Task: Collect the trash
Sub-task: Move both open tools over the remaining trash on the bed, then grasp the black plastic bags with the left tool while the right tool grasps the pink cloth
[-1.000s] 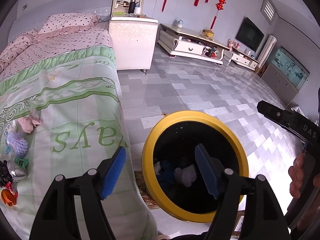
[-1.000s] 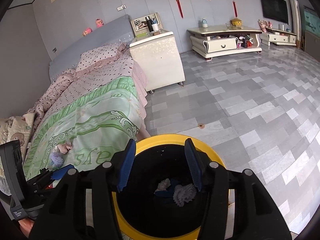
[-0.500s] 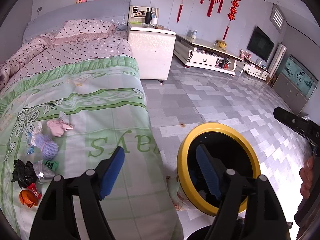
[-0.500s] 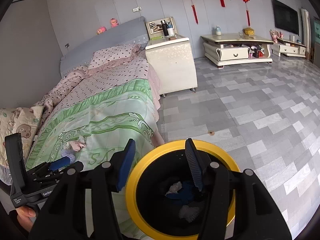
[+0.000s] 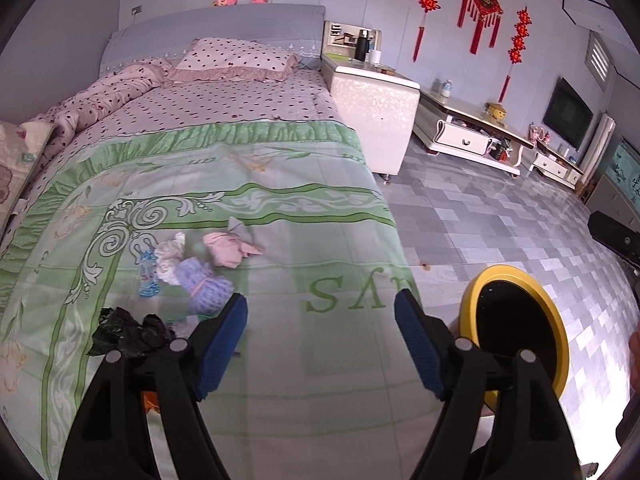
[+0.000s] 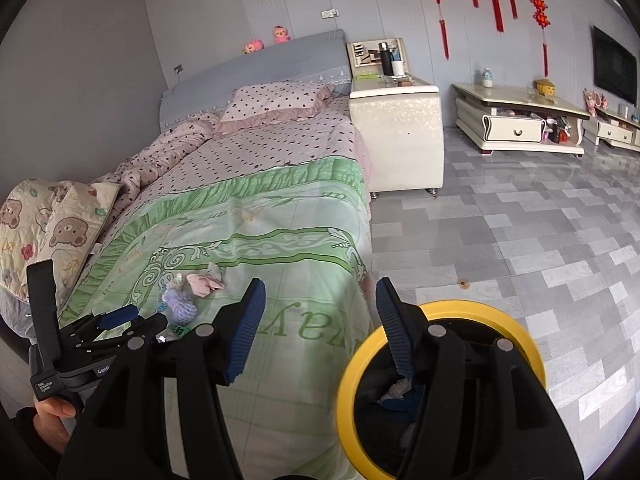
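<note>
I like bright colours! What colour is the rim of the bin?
Yellow. The bin's rim shows best in the right wrist view.

A: Where am I steering?

B: I see a home bedroom: a bed (image 5: 224,168) with polka-dot pillow (image 5: 236,60), a white nightstand (image 5: 372,120), a wall television (image 5: 568,118), red knot ornaments (image 5: 482,4) and grey floor tiles (image 6: 540,232).

bin (image 5: 560,344) partly behind left gripper (image 5: 320,336) finger, its inside just black there. in right view bin (image 6: 520,328) contents half hidden by right gripper (image 6: 318,316) finger, unclear scraps. orange item (image 5: 149,402) mostly behind left finger. black bag (image 5: 128,332) partly covered. hand (image 6: 52,408) cut off at the edge.
</note>
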Demonstrator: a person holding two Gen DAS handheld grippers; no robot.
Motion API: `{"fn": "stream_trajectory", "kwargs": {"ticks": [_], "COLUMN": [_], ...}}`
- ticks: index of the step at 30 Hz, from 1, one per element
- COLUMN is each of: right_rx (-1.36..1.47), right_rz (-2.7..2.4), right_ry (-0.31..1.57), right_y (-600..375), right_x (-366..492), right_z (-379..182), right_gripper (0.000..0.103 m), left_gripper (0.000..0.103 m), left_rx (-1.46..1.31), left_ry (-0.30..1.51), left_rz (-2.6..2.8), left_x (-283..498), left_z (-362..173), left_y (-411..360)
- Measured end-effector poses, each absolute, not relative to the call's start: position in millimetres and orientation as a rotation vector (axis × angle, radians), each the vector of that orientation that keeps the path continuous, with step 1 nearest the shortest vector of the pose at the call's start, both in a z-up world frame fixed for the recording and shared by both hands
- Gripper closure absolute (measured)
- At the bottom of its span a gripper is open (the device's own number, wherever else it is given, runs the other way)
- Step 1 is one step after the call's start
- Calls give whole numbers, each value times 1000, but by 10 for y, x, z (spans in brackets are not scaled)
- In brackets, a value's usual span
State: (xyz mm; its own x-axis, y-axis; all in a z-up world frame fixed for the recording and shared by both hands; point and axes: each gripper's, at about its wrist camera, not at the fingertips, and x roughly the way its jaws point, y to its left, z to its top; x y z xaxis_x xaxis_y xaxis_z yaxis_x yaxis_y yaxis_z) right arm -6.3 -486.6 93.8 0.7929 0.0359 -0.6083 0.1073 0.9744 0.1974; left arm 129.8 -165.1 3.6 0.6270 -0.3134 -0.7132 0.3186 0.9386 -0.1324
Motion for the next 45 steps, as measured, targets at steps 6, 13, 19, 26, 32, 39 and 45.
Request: {"fn": "stream_trajectory", "kwargs": {"ticks": [6,13,19,26,32,39,45], "right_rx": [188,146,104,75,48,-8,-34], "right_rz": [39,114,166,225,282,316,314], "right_ry": [664,688,724,769,803,837,888], "right_y": [-4337,-3779,-3341,-2948,-2688,-2426,-2265], "right_x": [288,700,1032,1386,1678,2043,2385], "right_z": [960,905,754,459,129,-284,-652], "right_gripper": [48,48,48,48,48,49,51], "left_gripper": [30,30,30,30,30,30,30], "left_rx": [-24,-78,-98,-133,-181,-213,-232], "left_ry": [823,847,871,912,942,966,987], "left_rz": [-274,-194,-146,-101,-83,-79,-82], "left_x": [1445,1617,1709,1834,1944,2022,2074], "left_z": [-9,-156,-360,-623,-862,-1069,-1196], "left_y": [-1120,-618,-324,-43,119,226,257]}}
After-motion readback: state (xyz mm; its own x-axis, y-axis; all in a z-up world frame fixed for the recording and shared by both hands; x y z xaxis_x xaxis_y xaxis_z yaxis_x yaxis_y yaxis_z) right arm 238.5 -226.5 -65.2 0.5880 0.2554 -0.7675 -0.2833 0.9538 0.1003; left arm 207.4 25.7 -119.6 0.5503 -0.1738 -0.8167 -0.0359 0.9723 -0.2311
